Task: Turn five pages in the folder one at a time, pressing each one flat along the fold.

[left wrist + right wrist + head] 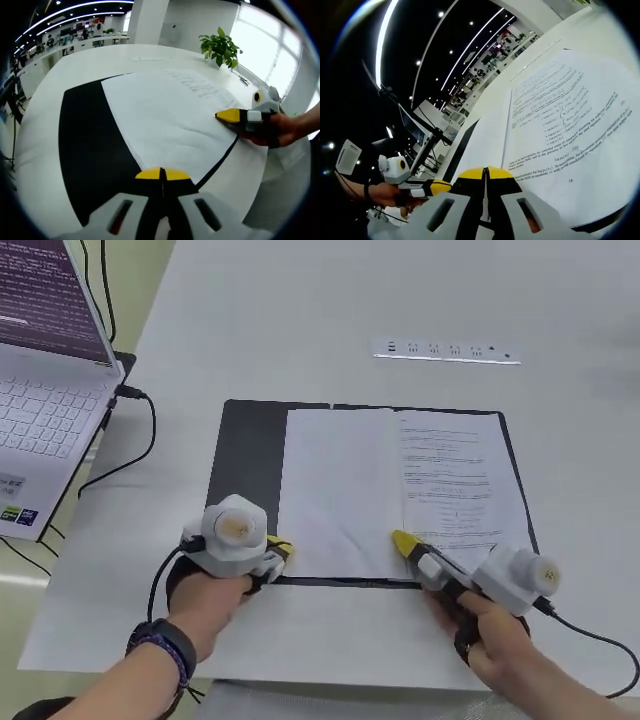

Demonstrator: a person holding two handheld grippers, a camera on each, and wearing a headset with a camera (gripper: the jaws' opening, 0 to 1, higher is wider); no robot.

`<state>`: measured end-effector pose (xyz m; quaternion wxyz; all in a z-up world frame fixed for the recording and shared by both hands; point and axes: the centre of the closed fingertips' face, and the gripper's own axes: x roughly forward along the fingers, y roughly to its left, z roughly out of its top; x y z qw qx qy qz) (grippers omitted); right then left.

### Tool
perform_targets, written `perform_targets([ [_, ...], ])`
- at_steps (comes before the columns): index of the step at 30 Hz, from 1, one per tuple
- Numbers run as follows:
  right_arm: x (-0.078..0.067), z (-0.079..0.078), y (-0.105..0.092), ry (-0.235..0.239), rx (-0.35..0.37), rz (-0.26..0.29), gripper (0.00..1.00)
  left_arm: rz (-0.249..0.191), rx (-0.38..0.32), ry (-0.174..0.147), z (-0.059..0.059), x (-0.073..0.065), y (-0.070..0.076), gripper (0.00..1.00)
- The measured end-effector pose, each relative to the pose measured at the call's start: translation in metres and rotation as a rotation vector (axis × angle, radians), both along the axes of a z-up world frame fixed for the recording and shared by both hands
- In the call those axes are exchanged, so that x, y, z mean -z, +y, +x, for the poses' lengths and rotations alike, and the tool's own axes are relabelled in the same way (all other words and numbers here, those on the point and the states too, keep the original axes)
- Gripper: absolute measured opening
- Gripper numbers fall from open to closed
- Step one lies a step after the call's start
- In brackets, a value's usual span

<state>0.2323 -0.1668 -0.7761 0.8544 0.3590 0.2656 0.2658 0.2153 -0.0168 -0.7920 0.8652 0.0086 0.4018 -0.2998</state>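
A black folder (245,450) lies open on the white table, with a blank white page (335,490) turned to the left and a printed page (455,480) on the right. My left gripper (278,552) is shut and rests its yellow tips at the folder's near edge, by the blank page's (165,115) lower left corner. The right gripper (403,541) is shut too. Its tips press at the bottom of the fold, between the blank page and the printed page (560,130). In the left gripper view the right gripper (227,116) shows at the right, held by a hand.
An open laptop (40,390) with cables stands at the table's left edge. A white power strip (445,350) lies beyond the folder. A potted plant (220,47) stands at the far side of the table.
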Motion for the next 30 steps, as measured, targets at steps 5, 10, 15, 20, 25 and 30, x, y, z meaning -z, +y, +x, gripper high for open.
perform_targets([
  [5,0.0,-0.009,0.001,0.006,-0.014,-0.006,0.0,-0.003,-0.009,0.003,0.0,0.0,0.0,0.0],
  [10,0.0,-0.017,0.002,0.005,-0.024,-0.011,0.0,-0.001,-0.014,0.001,0.0,0.0,0.0,0.0],
  [15,0.001,-0.026,0.002,0.008,-0.032,-0.011,0.0,0.0,-0.013,0.001,-0.001,-0.001,0.0,0.0],
  [20,0.001,-0.03,0.002,0.007,-0.039,-0.024,0.0,0.006,-0.01,-0.003,0.0,-0.001,0.0,0.0],
  [25,0.001,-0.032,0.002,0.011,-0.047,-0.029,0.0,0.006,-0.01,-0.004,0.0,-0.001,0.0,0.0],
  [30,0.003,-0.038,0.001,0.015,-0.057,-0.04,0.0,0.01,-0.008,-0.007,0.0,-0.001,0.0,0.0],
])
